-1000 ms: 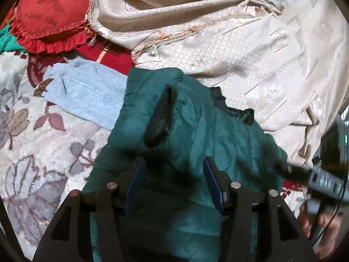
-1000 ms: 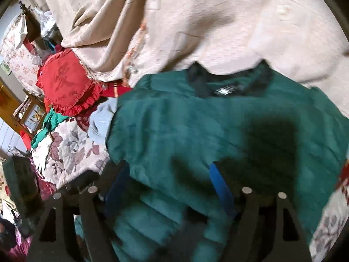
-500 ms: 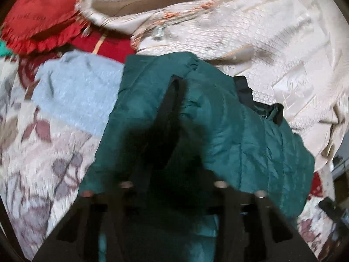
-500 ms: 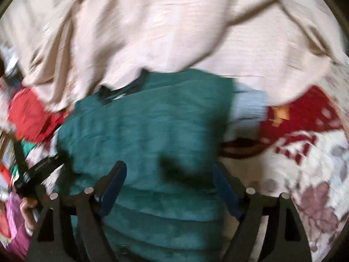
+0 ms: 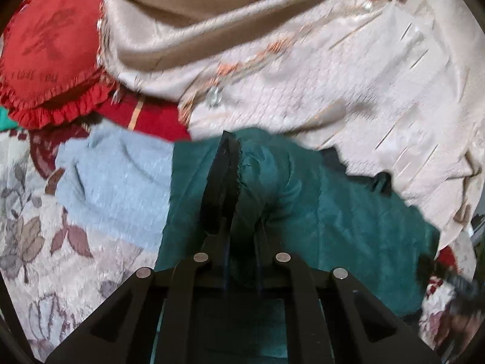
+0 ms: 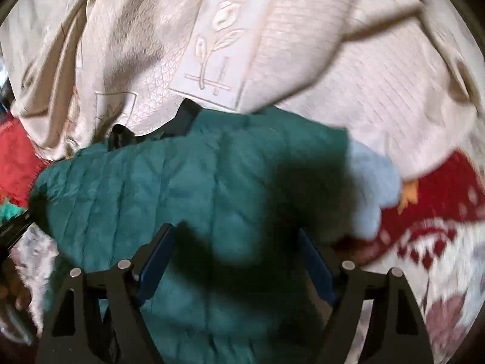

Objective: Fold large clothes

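A bed serves as the work surface, covered by a floral bedspread [image 5: 39, 242] of grey and rust leaves that fills the lower left of the left wrist view. Nearest that camera, the left claw [image 5: 242, 242] has its jaws drawn close together on a raised ridge of the green quilted jacket [image 5: 348, 218], pinching the cloth beside a dark strip, probably a cuff or placket, that runs up from the jaws toward the frame's centre. I judge the pinch is there to lift that part and carry it over for a fold.

In the right wrist view the right claw [image 6: 236, 261] stands wide apart, holding nothing, low over the jacket's back in the lower middle of the frame; it seems poised either to press the body flat or to take a second hold.

The jacket lies across the middle of both views, its dark collar at the far edge, touching the cream quilt [image 5: 363, 75] heaped behind. A pale blue garment [image 5: 115, 188] lies partly under the jacket's side, likely waiting its turn.

Farthest, in the upper left of the left wrist view, a red frilled cushion [image 5: 51, 60] bears stitched words that seem to read "I love you"; blur leaves this uncertain. No jacket label is readable.
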Demonstrator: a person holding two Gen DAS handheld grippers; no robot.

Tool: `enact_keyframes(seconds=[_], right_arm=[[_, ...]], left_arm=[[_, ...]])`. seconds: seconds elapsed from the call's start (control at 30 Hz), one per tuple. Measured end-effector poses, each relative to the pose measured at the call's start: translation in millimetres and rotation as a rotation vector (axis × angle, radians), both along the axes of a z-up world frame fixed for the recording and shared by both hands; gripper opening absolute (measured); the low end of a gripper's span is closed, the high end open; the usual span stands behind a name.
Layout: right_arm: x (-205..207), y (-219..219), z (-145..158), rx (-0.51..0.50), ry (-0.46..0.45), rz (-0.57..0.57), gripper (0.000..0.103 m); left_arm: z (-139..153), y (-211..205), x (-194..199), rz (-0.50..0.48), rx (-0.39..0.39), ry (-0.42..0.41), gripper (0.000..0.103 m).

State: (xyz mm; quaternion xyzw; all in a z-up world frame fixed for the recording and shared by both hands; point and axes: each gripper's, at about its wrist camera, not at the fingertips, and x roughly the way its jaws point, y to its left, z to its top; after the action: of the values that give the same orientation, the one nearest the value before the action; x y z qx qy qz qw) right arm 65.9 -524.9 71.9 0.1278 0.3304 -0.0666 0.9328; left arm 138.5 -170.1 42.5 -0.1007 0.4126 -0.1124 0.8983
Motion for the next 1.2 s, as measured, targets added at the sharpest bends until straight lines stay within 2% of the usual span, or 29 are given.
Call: enact_keyframes(seconds=[0.13, 0.23, 0.3, 0.37, 0.47, 0.63, 0.77, 0.93, 1.2], right_arm=[[48.4, -11.0, -11.9, -0.024, 0.057, -0.047, 0.085], [59.2, -16.4, -12.5, 0.000, 0.060, -0.061, 0.087], [56.0, -12.7, -8.2, -0.019, 0.067, -0.052, 0.087], [44.1, -10.3, -2.5, -0.024, 0.060, -0.037, 0.087], [15.8, -8.5, 7.2, -0.026, 0.027, -0.015, 0.087], [-29.8, 3.8, 20.2, -0.057, -0.035, 0.036, 0.087], [-52.8, 17.3, 11.5, -0.077, -0.029, 0.076, 0.087], [-39.7, 27.0, -14.3, -0.092, 0.045, 0.087, 0.087], [-1.5, 18.8, -27.6, -0.127, 0.058, 0.015, 0.087]], left_arm=[[-21.8, -2.1, -4.8, -0.027, -0.003, 0.048, 0.000], [-23.7, -7.8, -9.7, -0.036, 0.037, 0.037, 0.000], [-24.5, -8.6, -9.6, -0.034, 0.054, 0.045, 0.005], [-23.8, -5.0, -10.8, -0.030, 0.039, 0.062, 0.015], [-18.2, 5.1, -18.3, -0.011, 0.019, 0.058, 0.018], [-2.4, 7.4, -37.5, -0.017, 0.030, -0.021, 0.021], [3.4, -5.7, -49.3, -0.050, 0.074, -0.084, 0.021], [-6.6, -24.6, -46.2, -0.080, 0.136, -0.084, 0.021], [-29.4, -40.8, -27.5, -0.068, 0.202, -0.064, 0.021]])
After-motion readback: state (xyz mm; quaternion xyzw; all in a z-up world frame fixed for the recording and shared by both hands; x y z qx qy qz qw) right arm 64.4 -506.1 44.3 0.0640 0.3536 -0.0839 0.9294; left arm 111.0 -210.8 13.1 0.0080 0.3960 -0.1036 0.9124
